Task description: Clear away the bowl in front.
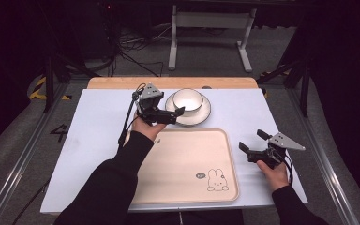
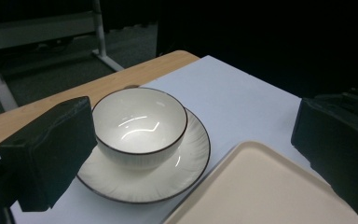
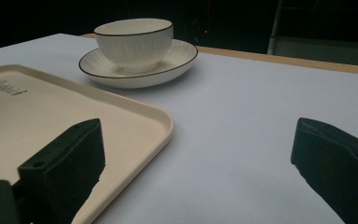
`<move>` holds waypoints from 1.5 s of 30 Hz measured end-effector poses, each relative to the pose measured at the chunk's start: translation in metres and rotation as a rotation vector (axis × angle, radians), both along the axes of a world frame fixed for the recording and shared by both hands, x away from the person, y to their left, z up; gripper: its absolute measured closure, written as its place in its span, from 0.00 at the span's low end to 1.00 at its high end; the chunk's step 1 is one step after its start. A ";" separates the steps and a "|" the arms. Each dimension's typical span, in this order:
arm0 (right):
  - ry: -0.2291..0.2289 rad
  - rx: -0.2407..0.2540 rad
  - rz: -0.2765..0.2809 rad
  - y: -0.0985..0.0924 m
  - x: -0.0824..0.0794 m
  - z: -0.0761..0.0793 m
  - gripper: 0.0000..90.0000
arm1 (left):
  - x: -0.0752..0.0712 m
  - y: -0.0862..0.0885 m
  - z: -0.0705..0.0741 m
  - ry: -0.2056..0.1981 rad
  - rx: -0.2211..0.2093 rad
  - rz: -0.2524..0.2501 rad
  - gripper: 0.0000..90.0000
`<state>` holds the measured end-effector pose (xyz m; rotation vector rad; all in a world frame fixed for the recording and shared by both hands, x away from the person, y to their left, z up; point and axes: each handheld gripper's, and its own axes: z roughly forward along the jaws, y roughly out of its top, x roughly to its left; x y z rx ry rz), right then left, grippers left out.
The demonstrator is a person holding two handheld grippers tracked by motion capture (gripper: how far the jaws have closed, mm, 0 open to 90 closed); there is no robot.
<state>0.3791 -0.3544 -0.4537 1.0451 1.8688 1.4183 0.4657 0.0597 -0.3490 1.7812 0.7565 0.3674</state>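
My right gripper (image 1: pixel 251 142) waits wide open and empty, just right of the tray (image 1: pixel 183 165), out of the way; my left gripper (image 1: pixel 172 115), jaws spread and holding nothing, sits at the saucer (image 1: pixel 204 114) rim, lined up for the bowl (image 1: pixel 188 100) standing on it beyond the tray.

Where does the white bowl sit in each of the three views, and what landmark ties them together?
High view: the white bowl is upper centre, on the saucer, just right of the left gripper.
Left gripper view: the bowl is centre-left, between the open jaws.
Right gripper view: the bowl is upper left, far beyond the jaws.
Shared landmark: the beige tray, lying beside the saucer.
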 end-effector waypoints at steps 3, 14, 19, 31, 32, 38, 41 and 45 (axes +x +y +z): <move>0.002 0.002 0.002 0.000 0.000 0.000 0.04 | 0.007 -0.002 -0.002 0.005 -0.004 0.006 0.01; 0.004 0.005 0.002 0.000 0.000 0.000 0.04 | 0.025 -0.016 -0.006 0.024 0.000 0.042 0.02; 0.003 0.004 0.002 0.000 0.000 0.000 0.04 | 0.034 -0.022 -0.007 0.030 -0.002 0.052 0.07; 0.003 0.017 0.002 -0.002 0.000 0.000 0.04 | 0.067 -0.029 -0.026 0.135 0.035 0.120 0.17; 0.004 0.017 0.003 -0.002 0.000 0.000 0.04 | 0.069 -0.029 -0.027 0.150 0.036 0.123 0.17; 0.003 0.021 0.005 -0.002 0.000 0.000 0.04 | 0.078 -0.031 -0.036 0.206 0.027 0.130 0.17; 0.003 0.024 0.004 -0.002 0.000 0.000 0.04 | 0.082 -0.036 -0.040 0.214 0.100 0.167 0.18; 0.003 0.025 0.005 -0.002 0.000 0.000 0.04 | 0.085 -0.039 -0.042 0.229 0.109 0.207 0.21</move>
